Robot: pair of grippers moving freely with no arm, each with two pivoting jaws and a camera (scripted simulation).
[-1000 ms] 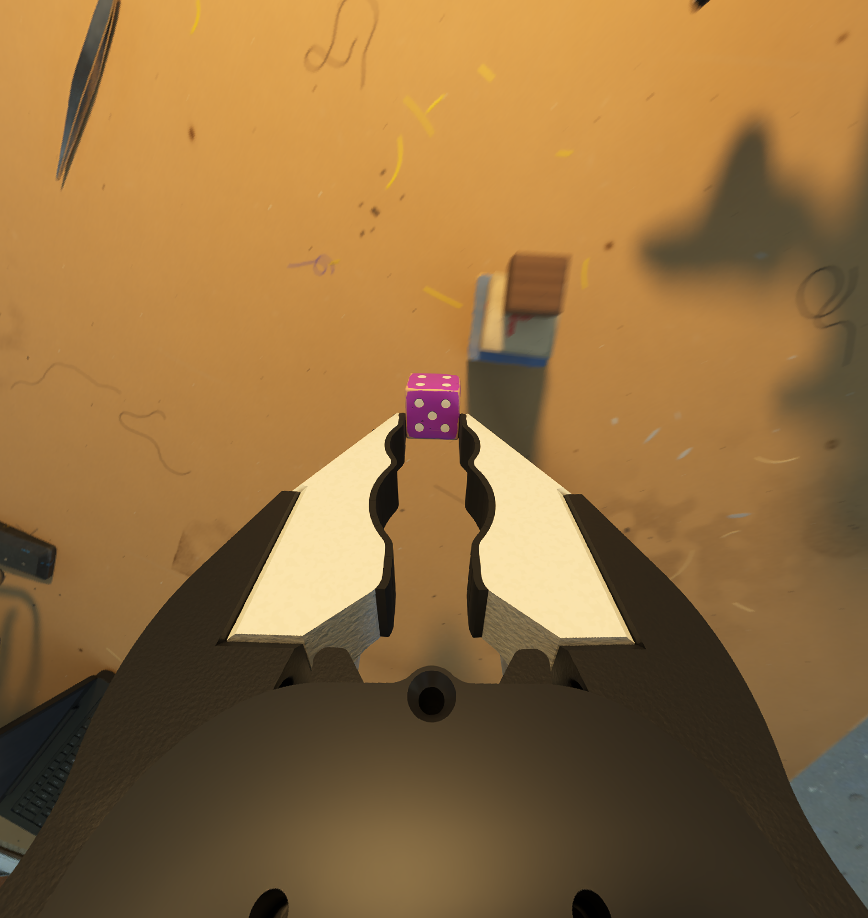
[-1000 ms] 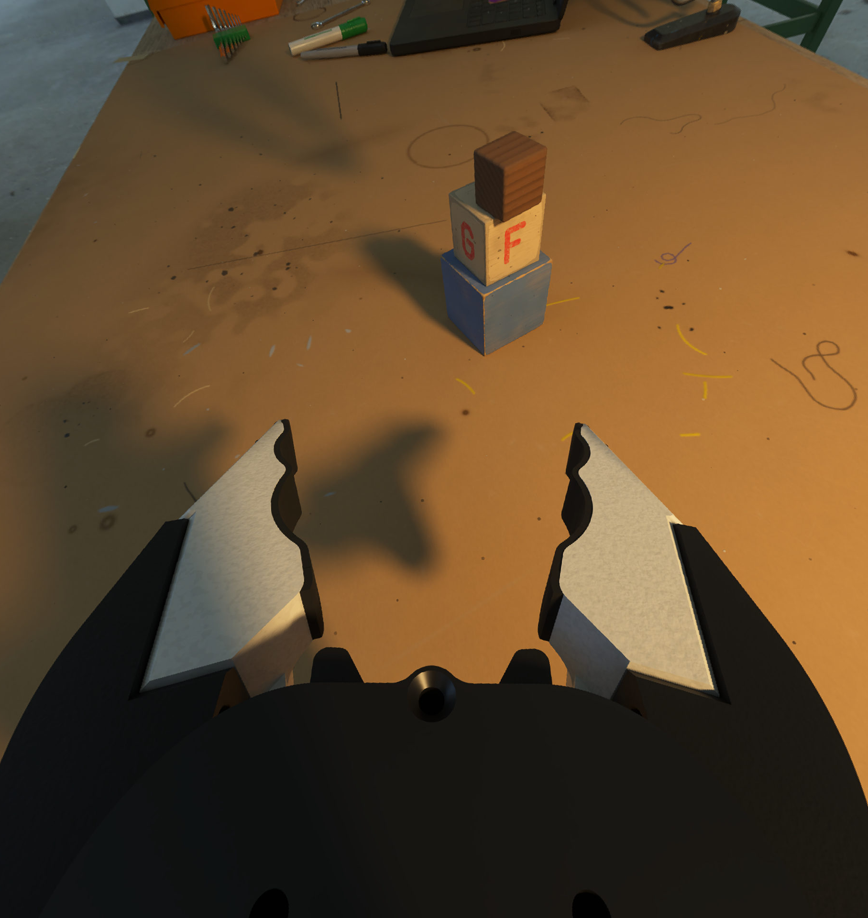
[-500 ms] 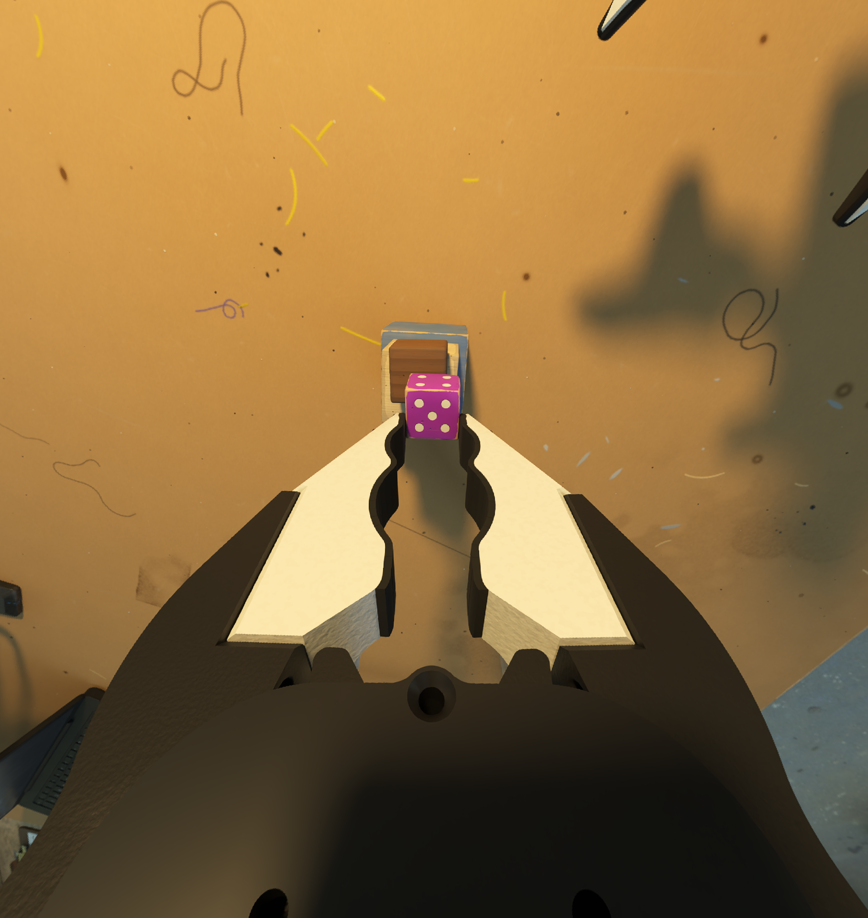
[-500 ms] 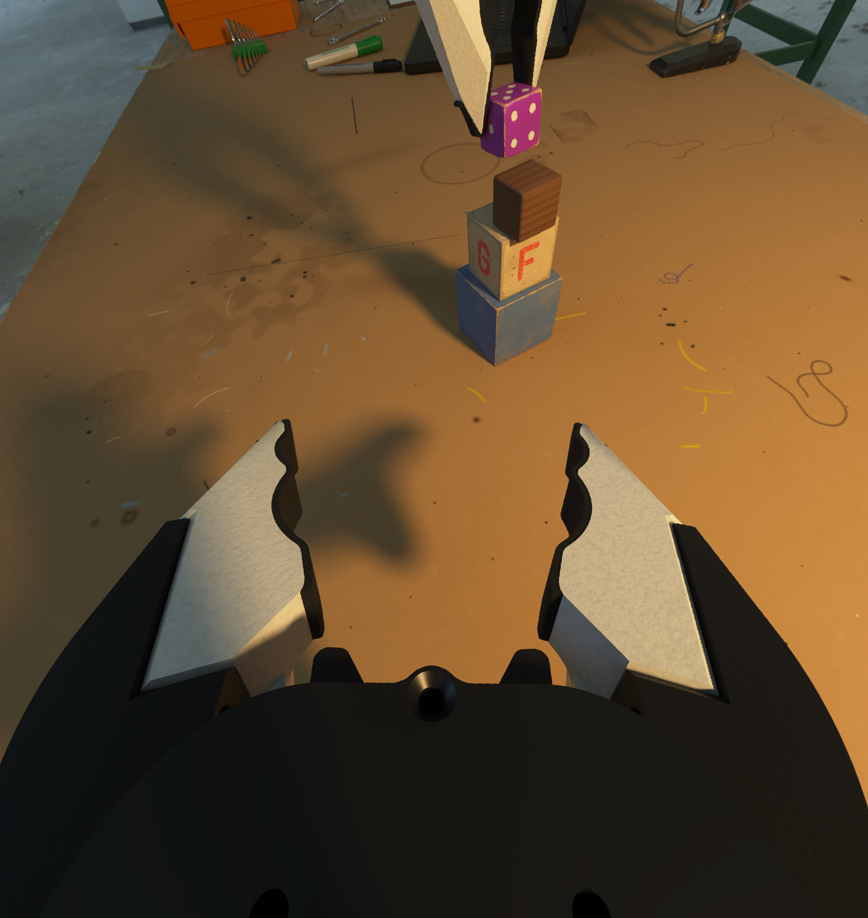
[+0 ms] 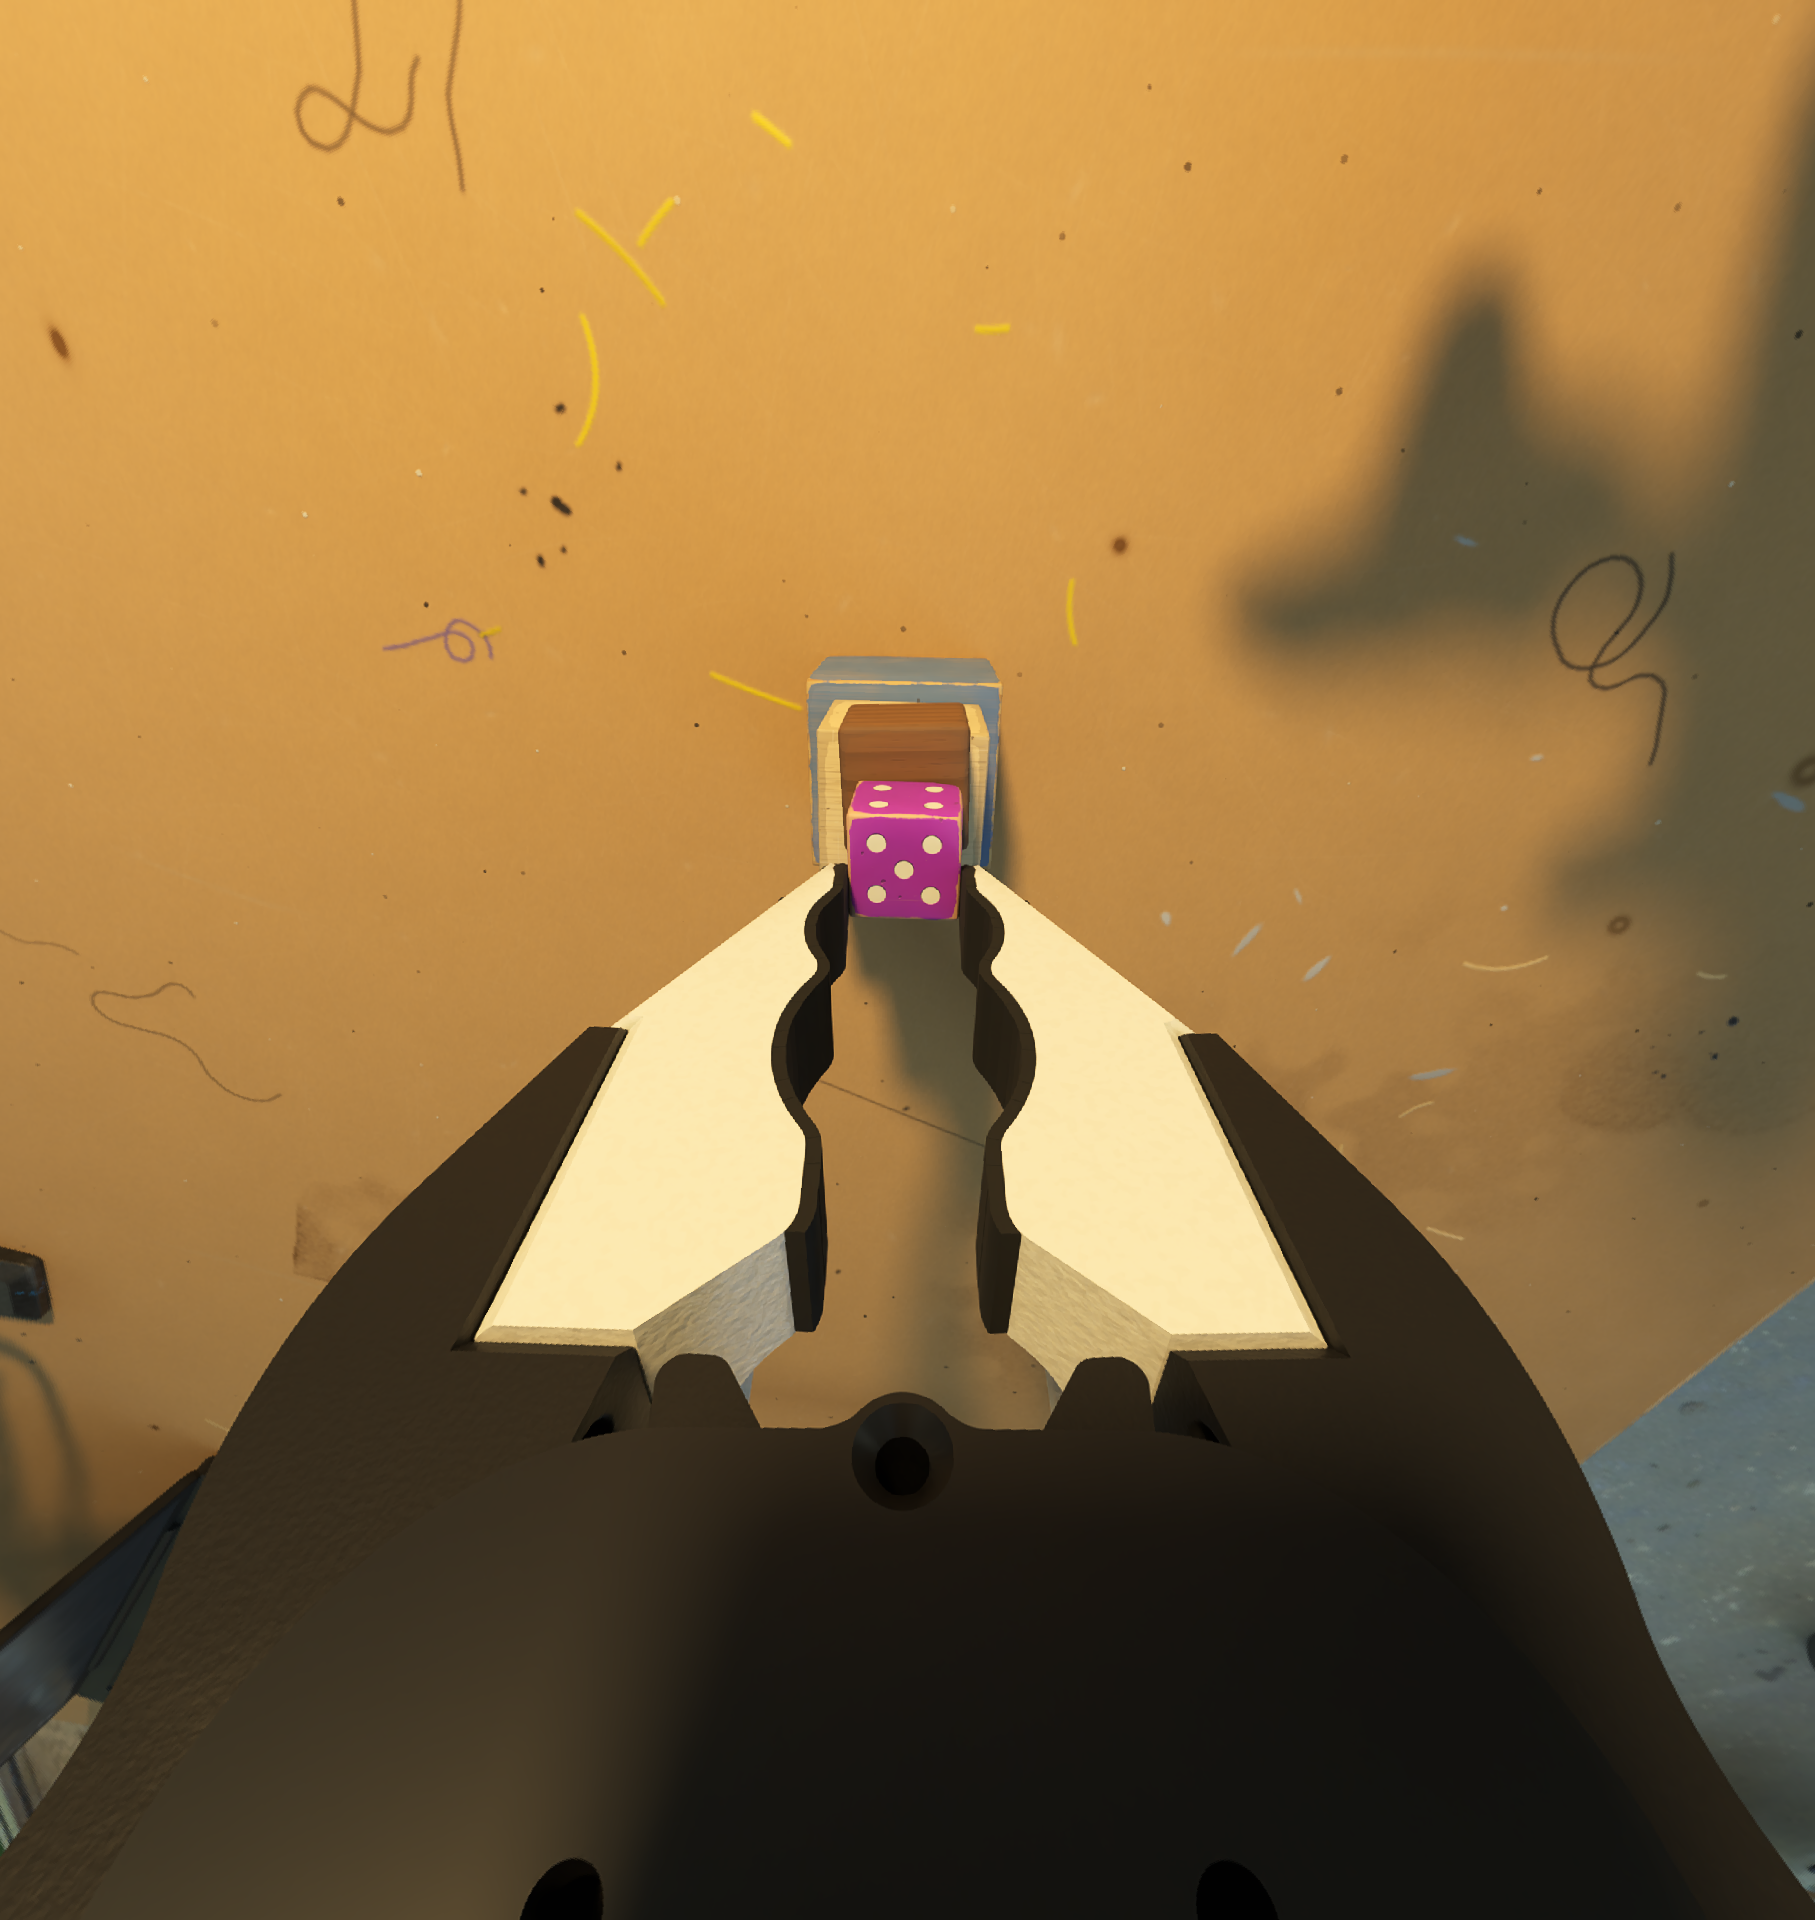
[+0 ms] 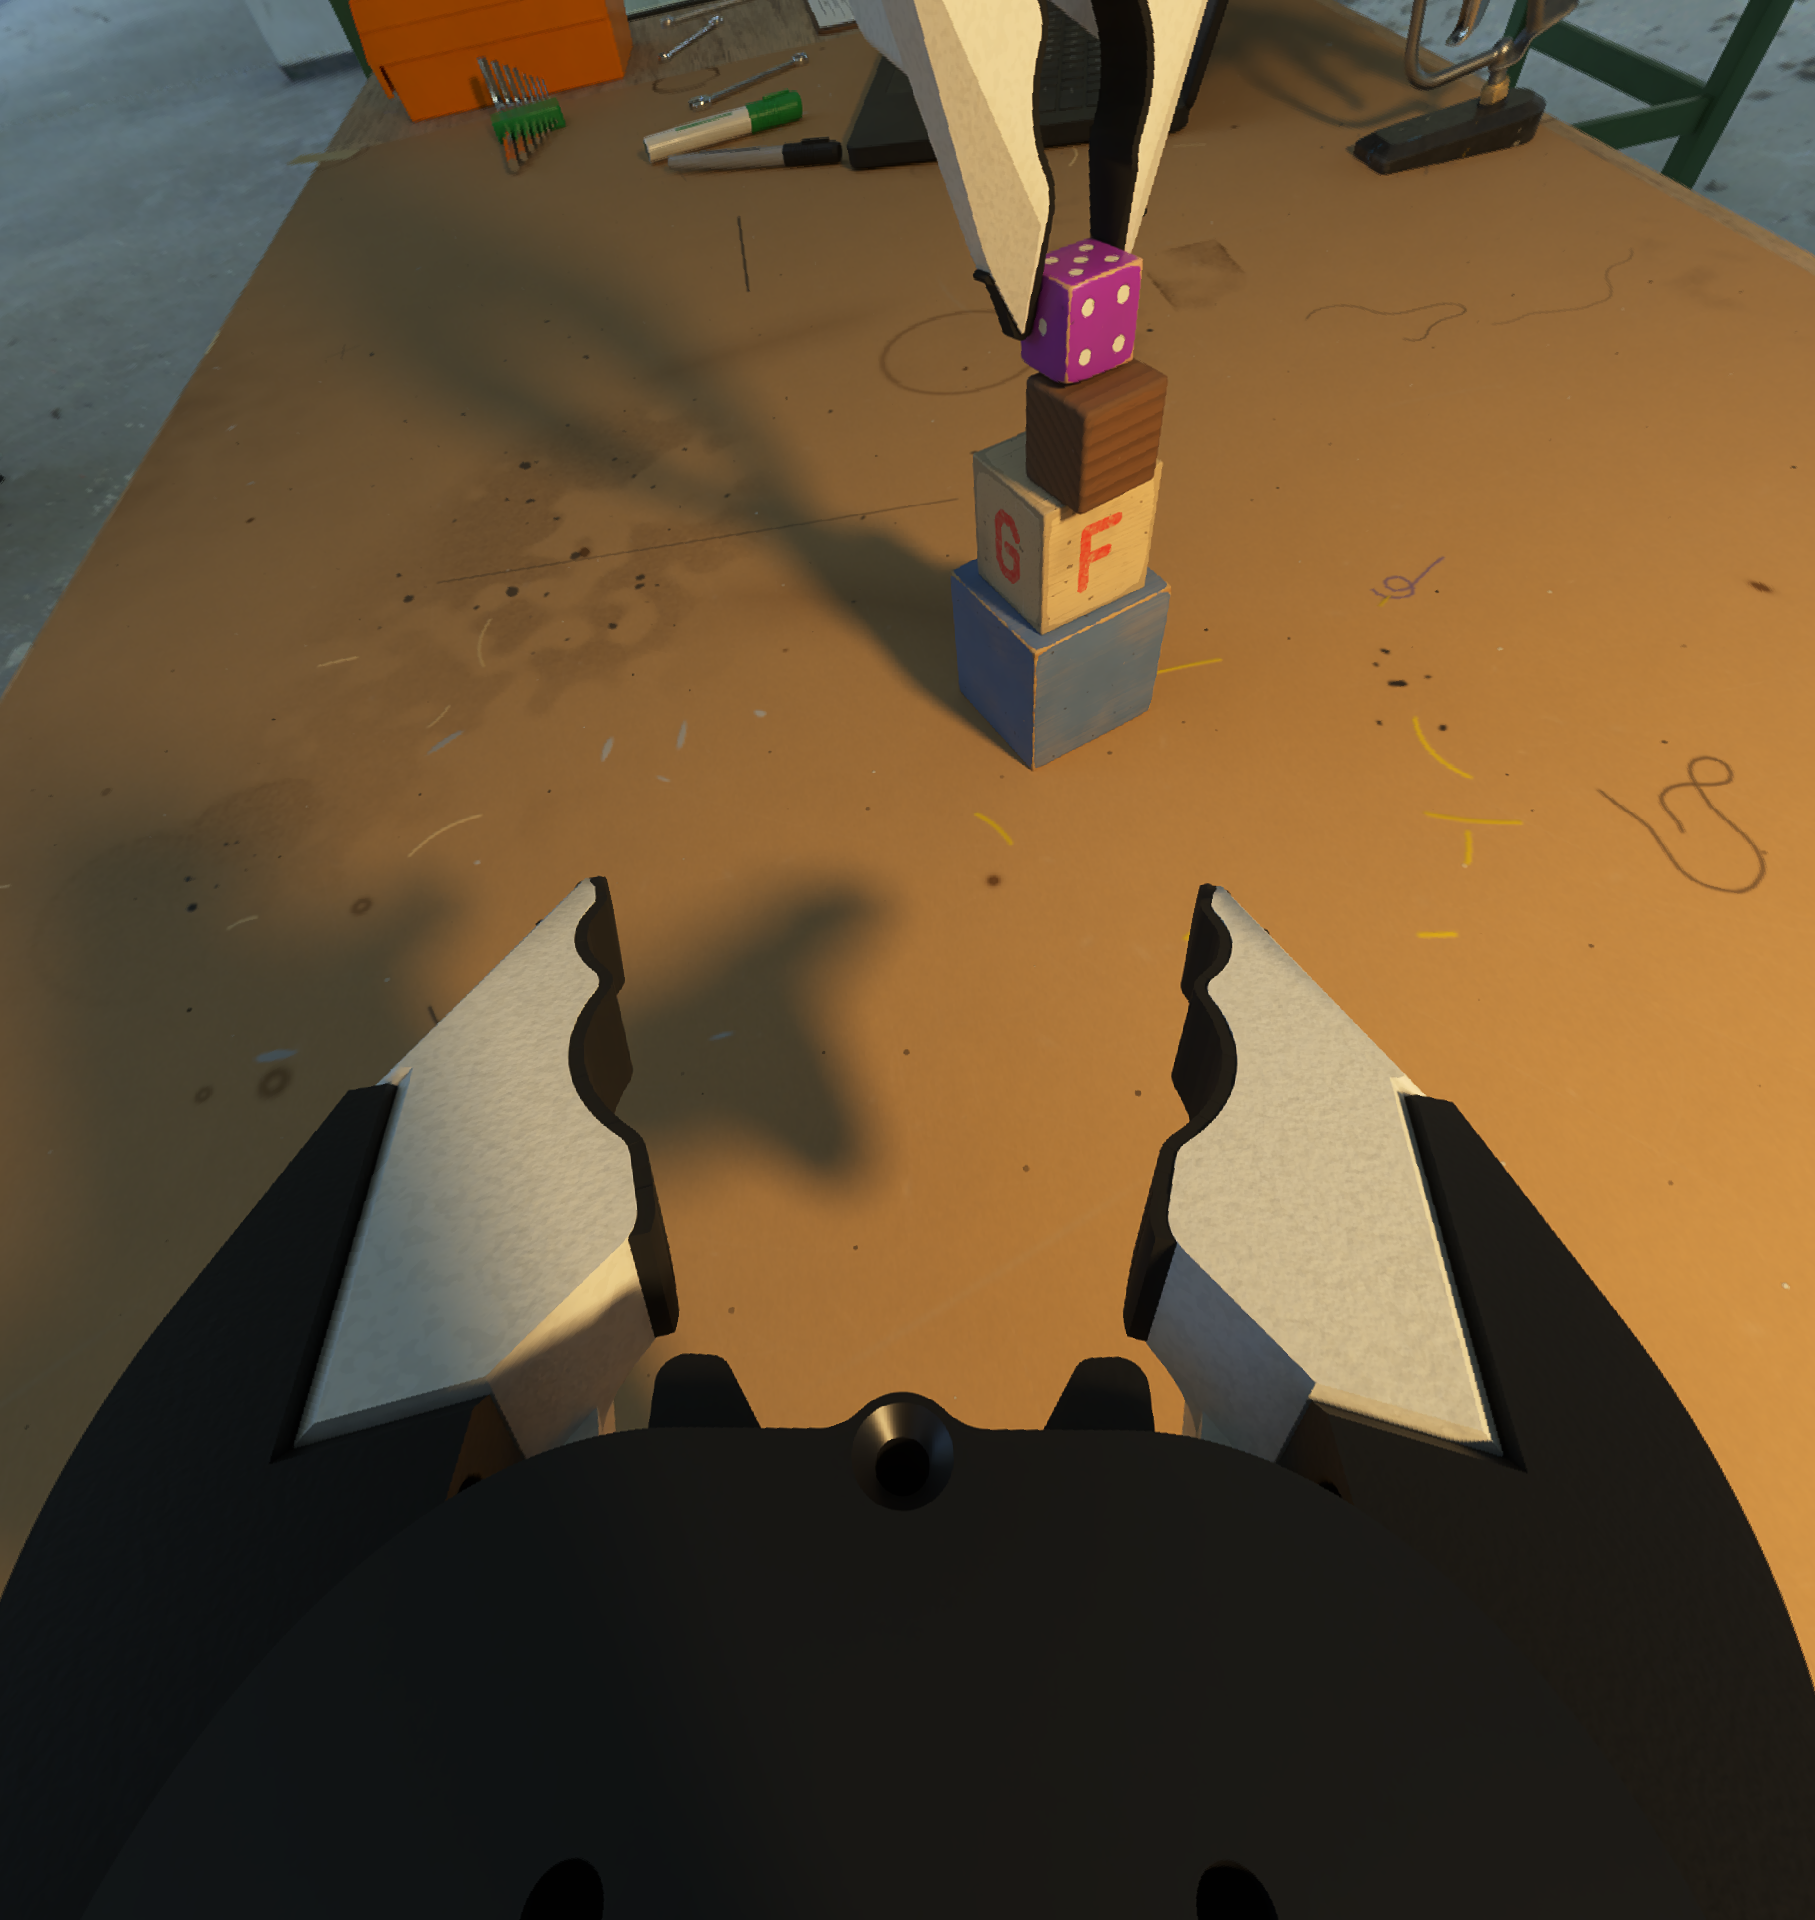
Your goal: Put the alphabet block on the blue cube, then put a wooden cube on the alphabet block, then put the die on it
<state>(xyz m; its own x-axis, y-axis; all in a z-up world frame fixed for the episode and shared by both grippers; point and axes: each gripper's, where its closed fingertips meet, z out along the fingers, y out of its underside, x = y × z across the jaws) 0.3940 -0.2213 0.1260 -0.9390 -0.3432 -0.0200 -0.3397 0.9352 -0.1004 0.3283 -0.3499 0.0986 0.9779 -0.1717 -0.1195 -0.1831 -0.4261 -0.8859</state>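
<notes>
My left gripper (image 5: 903, 883) is shut on the magenta die (image 5: 903, 852) and points down over the stack. In the right wrist view the die (image 6: 1082, 312) sits at or just above the top of the dark wooden cube (image 6: 1095, 431), still between the left gripper's fingers (image 6: 996, 156). The wooden cube rests on the pale alphabet block (image 6: 1069, 551), which rests on the blue cube (image 6: 1059, 675). In the left wrist view the wooden cube (image 5: 903, 743), alphabet block (image 5: 830, 790) and blue cube (image 5: 903, 675) show from above. My right gripper (image 6: 898, 935) is open and empty, well in front of the stack.
At the table's far end stand an orange box (image 6: 487, 47), a green hex-key set (image 6: 524, 120), markers (image 6: 726, 125), a dark laptop (image 6: 887, 125) and a clamp (image 6: 1454, 125). The table's left edge (image 6: 155, 416) drops to a grey floor.
My left gripper carried the die over the stack and lowered it onto or just above the wooden cube. My right gripper stayed open and drew slightly nearer the stack.
</notes>
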